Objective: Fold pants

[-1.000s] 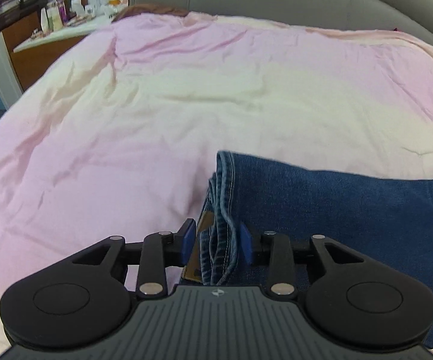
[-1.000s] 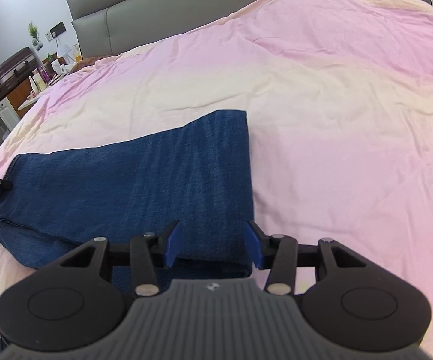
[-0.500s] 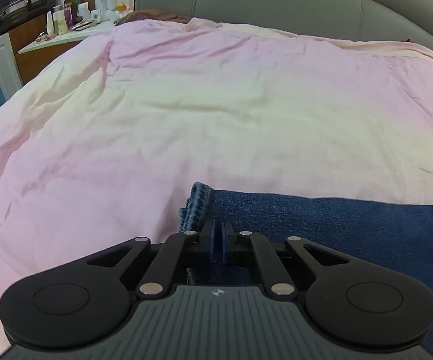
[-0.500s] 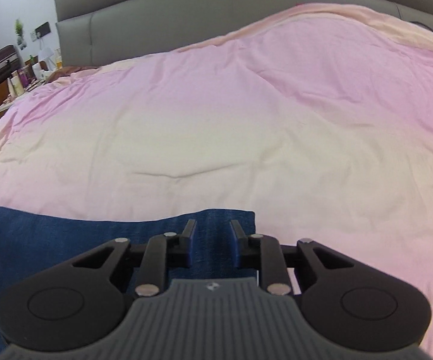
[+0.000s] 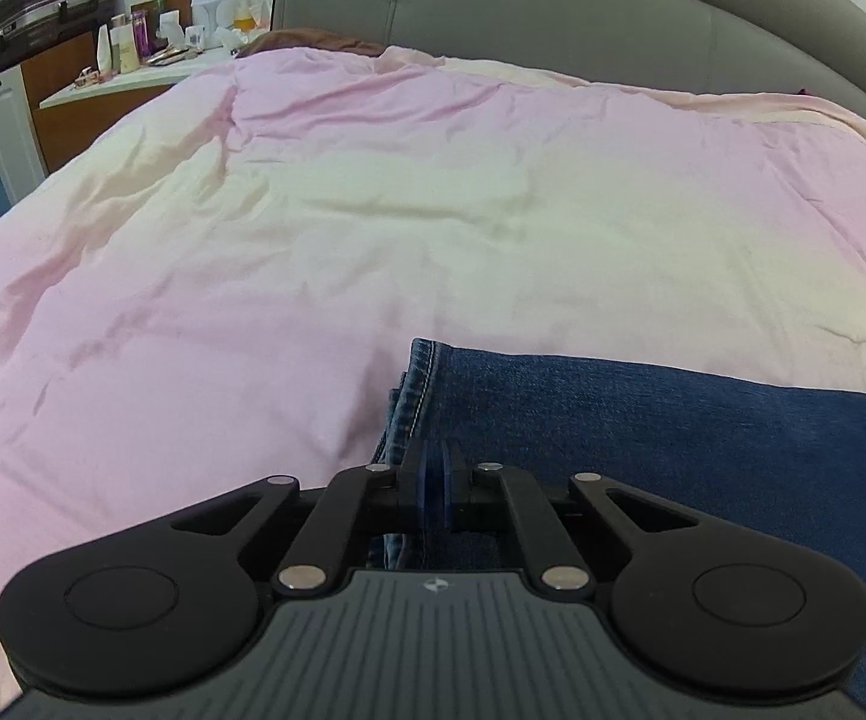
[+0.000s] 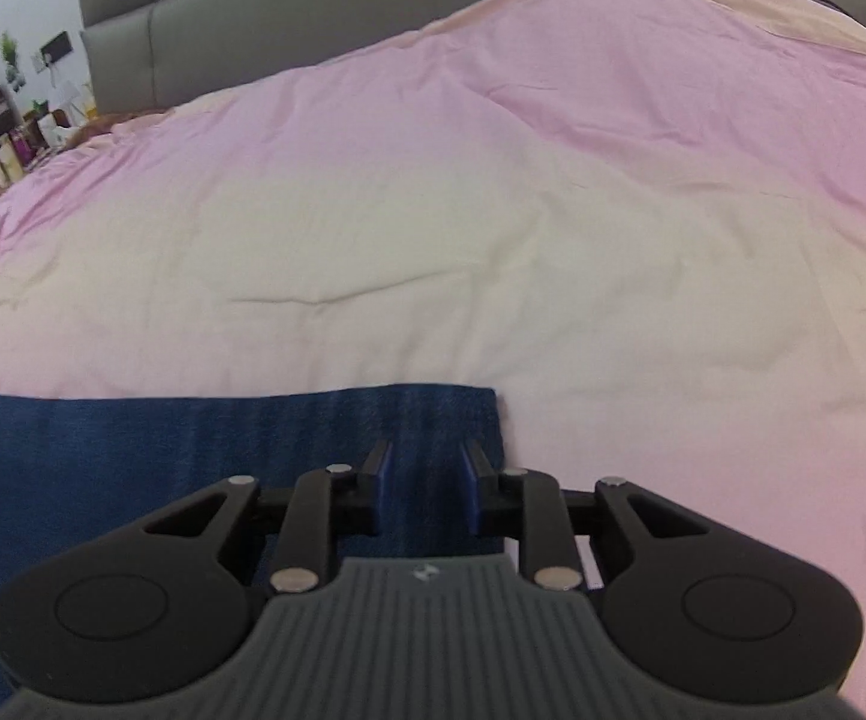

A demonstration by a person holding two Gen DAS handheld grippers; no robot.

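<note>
Coarse blue denim pants (image 5: 673,420) lie on a smooth, softly creased pink cloth duvet (image 5: 373,210).

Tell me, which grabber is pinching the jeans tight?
The left gripper. Its blue pads are squeezed together on the stitched edge of the jeans. The right gripper has its pads spread apart over the plain end of the jeans, gripping nothing.

Bed (image 5: 373,228) with pink-cream duvet (wrinkled); folded dark-blue jeans (image 5: 673,432) lie flat on near edge.
</note>
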